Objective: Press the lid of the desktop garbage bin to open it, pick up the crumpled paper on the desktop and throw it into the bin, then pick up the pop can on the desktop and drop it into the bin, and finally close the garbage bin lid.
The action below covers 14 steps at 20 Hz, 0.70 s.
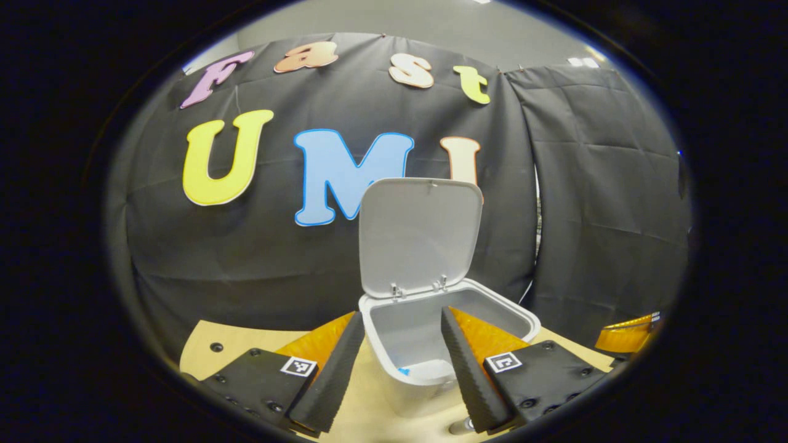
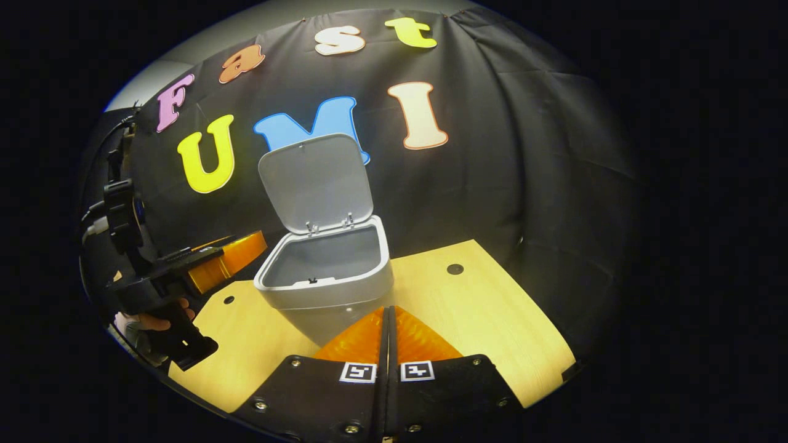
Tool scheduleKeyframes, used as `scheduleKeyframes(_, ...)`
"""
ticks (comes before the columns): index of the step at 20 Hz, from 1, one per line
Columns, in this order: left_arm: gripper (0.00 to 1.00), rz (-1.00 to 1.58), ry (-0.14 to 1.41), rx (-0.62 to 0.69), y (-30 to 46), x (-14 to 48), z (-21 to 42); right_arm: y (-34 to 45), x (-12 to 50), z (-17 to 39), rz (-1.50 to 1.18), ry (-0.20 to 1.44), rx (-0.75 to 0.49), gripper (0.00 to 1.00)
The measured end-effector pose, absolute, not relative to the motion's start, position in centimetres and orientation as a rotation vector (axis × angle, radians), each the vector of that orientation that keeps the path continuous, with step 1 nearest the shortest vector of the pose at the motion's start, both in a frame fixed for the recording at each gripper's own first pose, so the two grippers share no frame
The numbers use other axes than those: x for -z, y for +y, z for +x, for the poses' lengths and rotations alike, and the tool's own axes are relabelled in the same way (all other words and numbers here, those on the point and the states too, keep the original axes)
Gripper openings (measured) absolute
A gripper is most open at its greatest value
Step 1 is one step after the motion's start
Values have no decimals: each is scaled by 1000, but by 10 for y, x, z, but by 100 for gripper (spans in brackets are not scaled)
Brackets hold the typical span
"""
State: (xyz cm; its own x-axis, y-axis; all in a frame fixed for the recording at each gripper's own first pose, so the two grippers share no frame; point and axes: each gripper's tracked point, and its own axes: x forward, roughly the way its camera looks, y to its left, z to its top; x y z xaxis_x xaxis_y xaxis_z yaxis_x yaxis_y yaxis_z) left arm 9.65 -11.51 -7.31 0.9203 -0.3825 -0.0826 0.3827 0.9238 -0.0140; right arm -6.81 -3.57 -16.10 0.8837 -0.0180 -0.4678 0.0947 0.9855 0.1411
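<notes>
Left tongs (image 1: 399,344) are hanging spread over the bin (image 1: 449,344), its lid (image 1: 420,237) standing open, perhaps after dropping something, while right tongs (image 2: 386,326) are waiting pressed together above the tabletop (image 2: 480,307).

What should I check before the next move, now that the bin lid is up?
1. Lid fully raised: ok, it stands upright behind the opening.
2. Garbage bin upright on the table: ok.
3. Left gripper open and empty: ok, fingers spread, the bin's front between them.
4. Right gripper ready to grasp: not ok, its fingers are closed together with nothing between them.
5. Bin contents: cannot tell; something pale with a bit of blue lies at the bottom.
6. Where the pop can stands: cannot tell.
</notes>
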Motion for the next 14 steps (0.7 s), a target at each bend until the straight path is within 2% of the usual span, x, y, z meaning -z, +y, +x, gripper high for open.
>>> scheduleKeyframes(4,85,-1,75,351,-91,69,88,-22,180,-65,159,516,15,5)
scheduleKeyframes(6,85,-8,79,325,-79,70,87,-17,187,-64,145,532,-3,16)
scheduleKeyframes(9,85,-24,81,284,-61,71,81,-4,215,-60,123,599,-45,98)
scheduleKeyframes(14,84,-29,83,213,-26,74,74,20,262,-62,40,706,-127,99)
